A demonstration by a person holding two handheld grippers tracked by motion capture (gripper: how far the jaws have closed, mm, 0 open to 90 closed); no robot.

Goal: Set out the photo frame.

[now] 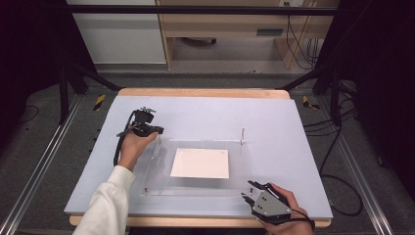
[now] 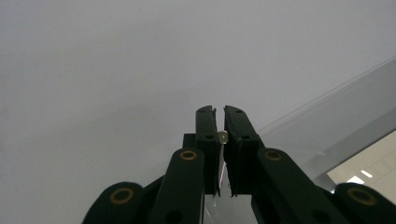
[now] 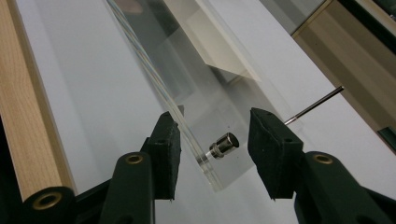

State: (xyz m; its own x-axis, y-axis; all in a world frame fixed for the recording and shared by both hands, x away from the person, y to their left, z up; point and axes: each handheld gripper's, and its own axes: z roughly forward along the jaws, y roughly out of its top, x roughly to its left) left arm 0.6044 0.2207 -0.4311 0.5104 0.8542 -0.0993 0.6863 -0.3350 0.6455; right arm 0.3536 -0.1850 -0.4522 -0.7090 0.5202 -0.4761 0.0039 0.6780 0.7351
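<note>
1. Closest to the camera in the high view is the right gripper, at the near right corner of the clear acrylic plate. In the right gripper view its jaws stand partly open, straddling the plate's corner and a small metal standoff that sticks out of it. The pads don't touch either one yet, so it holds nothing.
2. The left gripper is at the far left corner of the plate. In the left gripper view its jaws are almost fully closed, pinching a tiny metal bit, probably a screw or pin head.
3. The plate lies flat on the grey mat, with a white sheet under or inside it. A thin metal rod stands at the far right corner.
4. My guess on progress: it's corner hardware work on this plate. The left corner is being handled, the near right standoff is about to get grabbed, and nothing looks finished. I can't tell whether pieces are going in or coming out.
</note>
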